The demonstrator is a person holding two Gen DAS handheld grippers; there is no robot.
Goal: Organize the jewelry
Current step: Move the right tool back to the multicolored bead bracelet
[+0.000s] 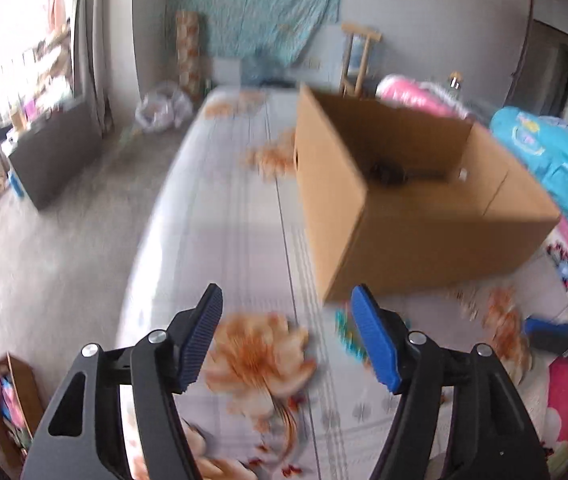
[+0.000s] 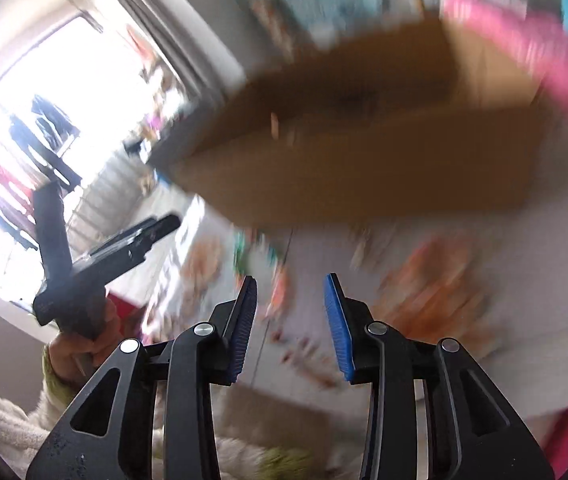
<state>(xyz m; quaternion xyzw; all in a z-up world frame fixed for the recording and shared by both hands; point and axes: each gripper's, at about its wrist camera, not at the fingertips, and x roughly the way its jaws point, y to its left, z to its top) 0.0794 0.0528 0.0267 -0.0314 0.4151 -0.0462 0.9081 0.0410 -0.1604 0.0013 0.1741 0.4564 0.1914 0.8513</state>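
Approach to jewelry on bed, both tools empty.
Left gripper held wide, right gripper narrower, nothing between either; blurred teal jewelry lies beside the cardboard box near corner; slowing advised before closing.

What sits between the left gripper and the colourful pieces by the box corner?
Nothing visible: only bare bedsheet separates the open, empty left gripper from the blurred colourful pieces beside the cardboard box.

Floral-sheeted bed carries open cardboard box, teal beads, clothes.
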